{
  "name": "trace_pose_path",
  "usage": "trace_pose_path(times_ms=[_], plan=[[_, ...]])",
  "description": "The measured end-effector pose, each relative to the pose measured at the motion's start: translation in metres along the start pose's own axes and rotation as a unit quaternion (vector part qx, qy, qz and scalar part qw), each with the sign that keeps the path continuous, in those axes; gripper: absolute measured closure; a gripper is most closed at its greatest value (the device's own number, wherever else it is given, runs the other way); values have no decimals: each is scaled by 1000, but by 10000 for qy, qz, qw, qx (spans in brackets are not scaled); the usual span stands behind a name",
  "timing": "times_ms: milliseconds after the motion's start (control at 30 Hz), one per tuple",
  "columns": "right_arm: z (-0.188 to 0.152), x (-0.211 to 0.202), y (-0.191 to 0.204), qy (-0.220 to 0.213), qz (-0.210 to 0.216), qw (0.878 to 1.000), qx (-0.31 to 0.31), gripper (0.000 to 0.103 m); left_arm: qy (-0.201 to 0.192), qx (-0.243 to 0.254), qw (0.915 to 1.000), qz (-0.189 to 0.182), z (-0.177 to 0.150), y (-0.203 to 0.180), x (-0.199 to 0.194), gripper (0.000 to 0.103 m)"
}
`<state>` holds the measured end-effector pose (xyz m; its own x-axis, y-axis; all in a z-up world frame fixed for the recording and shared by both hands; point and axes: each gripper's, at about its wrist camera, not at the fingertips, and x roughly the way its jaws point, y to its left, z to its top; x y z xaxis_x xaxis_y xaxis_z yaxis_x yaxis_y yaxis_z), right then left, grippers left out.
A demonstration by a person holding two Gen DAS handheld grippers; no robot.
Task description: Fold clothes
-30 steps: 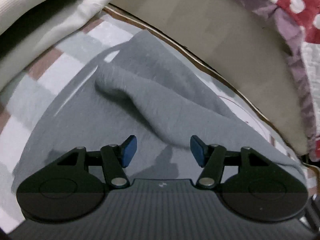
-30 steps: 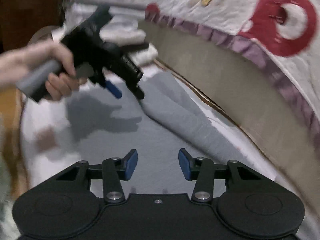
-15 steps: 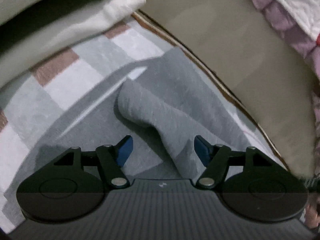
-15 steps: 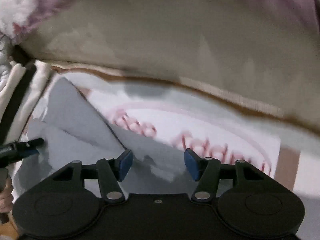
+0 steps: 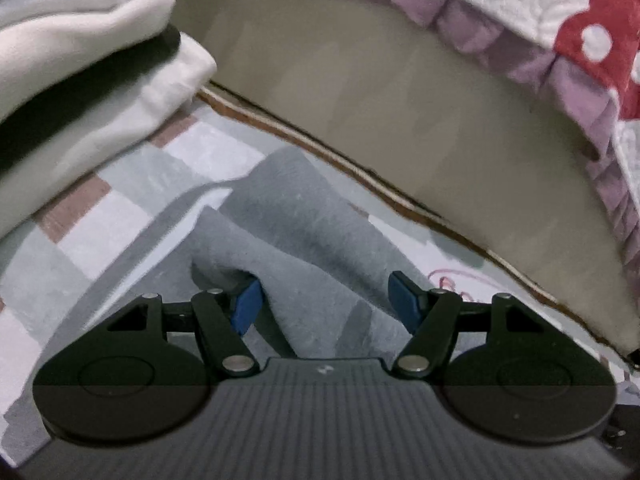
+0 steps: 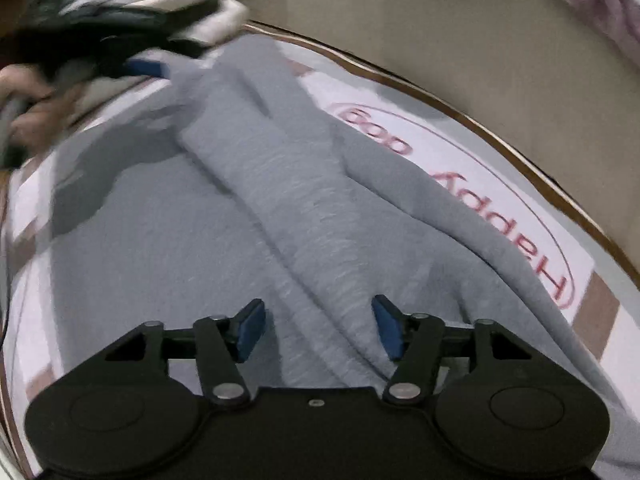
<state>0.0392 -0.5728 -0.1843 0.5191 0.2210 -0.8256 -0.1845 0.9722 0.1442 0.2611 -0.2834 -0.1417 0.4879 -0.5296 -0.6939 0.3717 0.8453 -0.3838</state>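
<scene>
A grey garment (image 6: 256, 208) lies on a pale checked sheet, with a long raised fold running from the far left toward me. In the left wrist view the garment's far end (image 5: 288, 232) forms a folded ridge. My left gripper (image 5: 324, 308) is open, its jaws on either side of that ridge. My right gripper (image 6: 318, 330) is open, low over the fold at the near end. The left gripper also shows blurred in the right wrist view (image 6: 132, 64), at the garment's far end.
A stack of folded white and dark clothes (image 5: 80, 80) sits at the far left. A tan mattress side (image 5: 400, 100) runs behind the sheet's brown edge, with a purple-frilled quilt (image 5: 540, 40) above. Red lettering (image 6: 480, 188) is printed on the sheet at right.
My left gripper has moved forward, so the grey ridge now sits between its jaws. My right gripper has swung back over the garment's near fold.
</scene>
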Motion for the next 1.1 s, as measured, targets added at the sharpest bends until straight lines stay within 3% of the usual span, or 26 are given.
trace_pose_path(times_ms=[100,167,200,233,300,333,400,500,567,667,733,800,833,933,1033,1100], plan=[[10,-21,-25,-333,607,9963,512,36,118,140,9997,152,0,-3,15,36],[18,-29,-51,-685,973,9857,1189,36,390,281,9982,356,-1,-5,26,39],[23,-31,-65,-820,1132,9779,1555,36,539,462,9961,523,-3,-9,31,52],[28,-30,-77,-898,1231,9700,1893,37,650,789,9919,755,-6,-14,33,71],[41,-18,-90,-1002,1410,9583,2273,38,836,1128,9865,849,-8,-23,35,89],[46,-9,-91,-986,1466,9553,2371,39,922,1232,9847,820,-9,-27,36,93],[57,12,-87,-858,1428,9533,2520,39,1052,1102,9859,691,-7,-25,36,93],[72,47,-64,-656,983,9635,2401,38,1124,974,9871,584,-3,-17,37,93],[78,62,-45,-695,979,9675,2225,39,1033,878,9897,450,-1,-14,33,93],[80,62,-4,-973,604,9847,1311,81,354,574,9977,-97,6,-11,19,92],[73,54,23,-1110,217,9913,678,85,-76,227,9984,-509,12,-9,5,87],[60,44,49,-1305,-129,9913,86,87,-111,48,9960,-882,16,-13,-1,77],[52,40,64,-1385,-367,9891,-333,87,-88,209,9960,-870,13,-20,0,68],[29,34,104,-1428,-948,9760,-1341,87,1,704,9945,-769,5,-41,5,51],[8,36,130,-1421,-1339,9627,-1875,87,276,1150,9920,-435,-9,-57,20,41],[-3,38,144,-1379,-1535,9549,-2136,87,519,1525,9869,-54,-16,-65,30,40]])
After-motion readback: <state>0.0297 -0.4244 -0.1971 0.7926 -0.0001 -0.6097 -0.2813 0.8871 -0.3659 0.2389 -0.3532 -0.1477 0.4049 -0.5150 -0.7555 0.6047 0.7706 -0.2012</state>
